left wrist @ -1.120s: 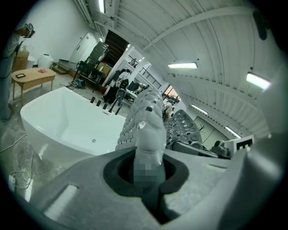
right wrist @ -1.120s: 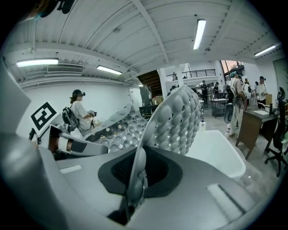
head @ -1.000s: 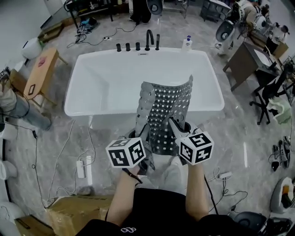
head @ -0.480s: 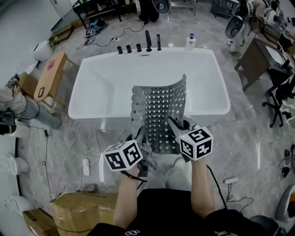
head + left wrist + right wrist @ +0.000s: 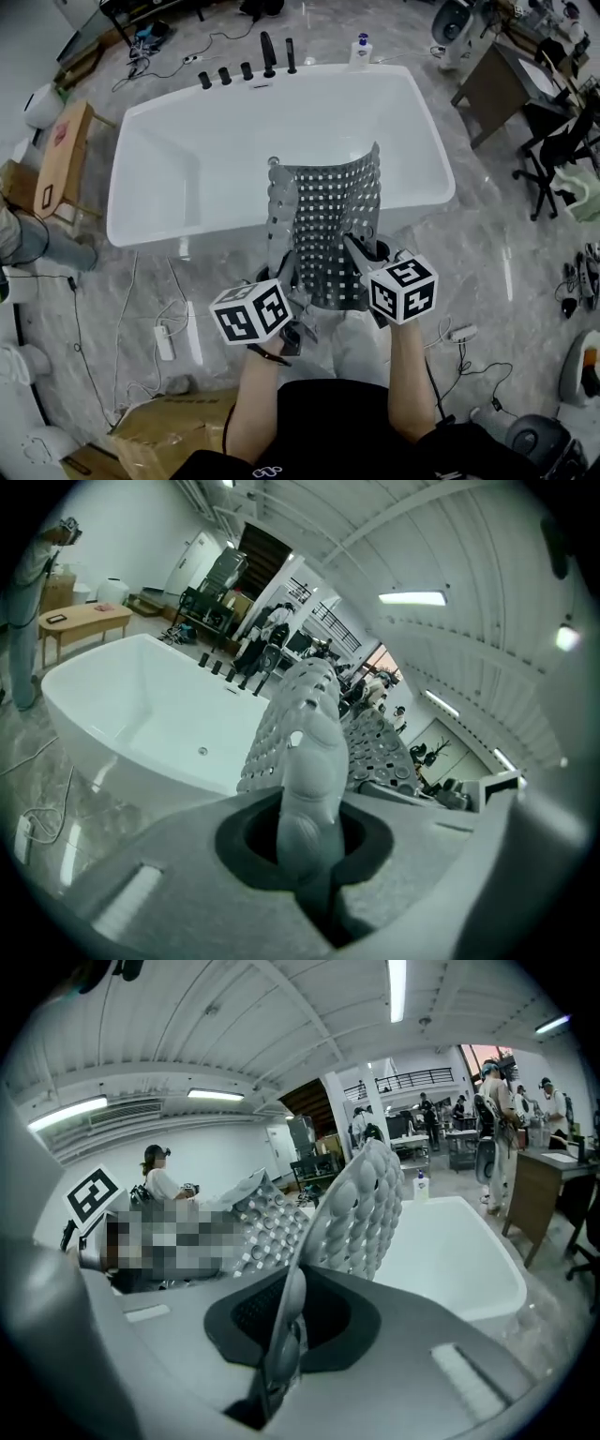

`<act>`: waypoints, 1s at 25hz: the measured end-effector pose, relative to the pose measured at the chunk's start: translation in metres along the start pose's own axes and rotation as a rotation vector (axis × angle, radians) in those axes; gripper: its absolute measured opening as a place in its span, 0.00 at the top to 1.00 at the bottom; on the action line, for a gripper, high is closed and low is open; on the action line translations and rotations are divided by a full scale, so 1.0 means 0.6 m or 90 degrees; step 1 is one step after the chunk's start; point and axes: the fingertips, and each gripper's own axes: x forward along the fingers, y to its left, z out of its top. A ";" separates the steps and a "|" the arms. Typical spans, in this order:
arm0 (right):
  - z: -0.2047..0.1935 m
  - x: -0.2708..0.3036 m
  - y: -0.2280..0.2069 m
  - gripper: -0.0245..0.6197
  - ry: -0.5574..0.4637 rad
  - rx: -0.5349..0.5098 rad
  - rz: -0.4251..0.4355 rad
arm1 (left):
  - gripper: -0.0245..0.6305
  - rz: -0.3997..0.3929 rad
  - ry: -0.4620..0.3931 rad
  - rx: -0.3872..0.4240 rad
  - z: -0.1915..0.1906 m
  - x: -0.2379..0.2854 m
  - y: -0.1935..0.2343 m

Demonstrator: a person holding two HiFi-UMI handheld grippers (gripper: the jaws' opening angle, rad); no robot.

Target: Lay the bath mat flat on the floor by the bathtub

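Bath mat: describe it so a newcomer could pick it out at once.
Start at the big white bathtub in the head view. Before its near rim, the left gripper and right gripper hold up the bath mat, a grey sheet. Alone here, it is punched with a grid of holes and curls upright instead of lying flat.

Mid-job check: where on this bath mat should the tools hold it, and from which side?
Its near end, one side each, from the person's side, as the left tool and right tool grip it. Thin and floppy, the bath mat curls; two spaced pinches should keep it spread flat.
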 end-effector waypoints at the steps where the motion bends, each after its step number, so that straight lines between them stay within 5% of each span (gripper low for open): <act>1: -0.012 0.006 0.003 0.93 0.006 0.011 -0.010 | 0.93 -0.003 0.013 0.004 -0.004 0.003 0.009; 10: -0.102 0.078 0.040 0.93 0.074 0.054 -0.014 | 0.93 0.029 0.064 -0.034 -0.034 -0.003 0.135; 25: -0.245 0.128 0.072 0.93 0.181 0.042 0.046 | 0.93 0.083 0.134 -0.085 -0.159 0.023 0.210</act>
